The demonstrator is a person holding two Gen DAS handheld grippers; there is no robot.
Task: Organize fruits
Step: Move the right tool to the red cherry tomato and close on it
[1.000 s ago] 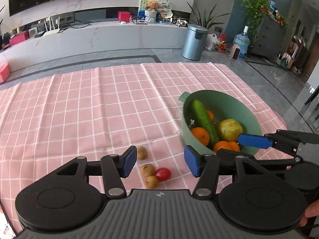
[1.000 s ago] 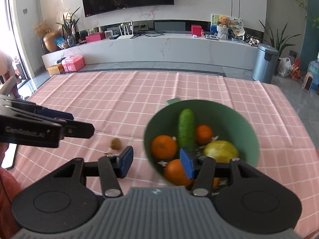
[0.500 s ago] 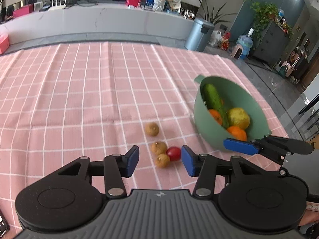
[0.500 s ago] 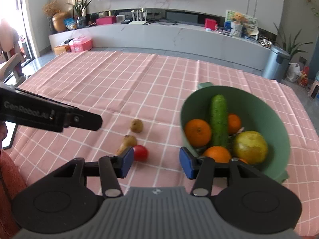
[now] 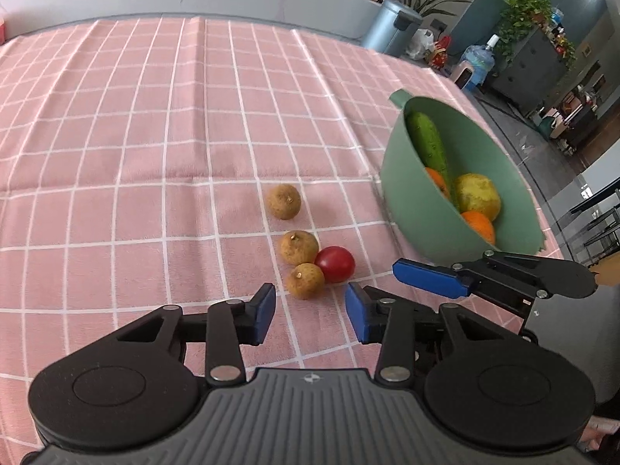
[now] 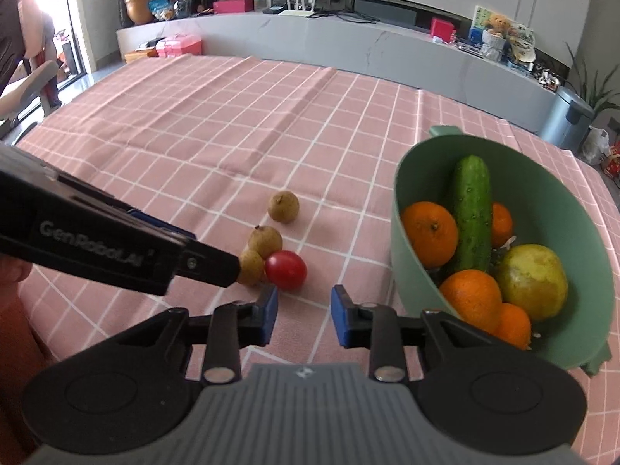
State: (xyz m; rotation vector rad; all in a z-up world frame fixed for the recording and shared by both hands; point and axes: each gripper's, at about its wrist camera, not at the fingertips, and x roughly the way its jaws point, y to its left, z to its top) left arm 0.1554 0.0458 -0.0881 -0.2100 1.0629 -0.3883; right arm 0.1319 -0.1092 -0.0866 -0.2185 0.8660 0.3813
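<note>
Three brown longans lie on the pink checked cloth: a far one (image 5: 283, 201), a middle one (image 5: 299, 247) and a near one (image 5: 305, 281). A red cherry tomato (image 5: 335, 264) (image 6: 286, 270) touches the near two. My left gripper (image 5: 310, 310) hovers just short of the near longan, its jaws closing with nothing between them. My right gripper (image 6: 304, 310) sits just short of the tomato, its jaws also closing on nothing. To the right, a green bowl (image 6: 542, 178) holds a cucumber (image 6: 471, 209), several oranges and a yellow-green fruit (image 6: 533, 281).
The right gripper's blue finger (image 5: 430, 277) reaches in beside the bowl (image 5: 410, 209), close to my left one. The left gripper's black arm (image 6: 116, 248) covers part of the near longan (image 6: 252, 265). The table edge runs behind the bowl; a grey bin (image 5: 391, 25) stands beyond.
Both grippers have come down and closer to the cluster of longans and the tomato, and both pairs of jaws have narrowed. The fruit and the bowl have not moved.
</note>
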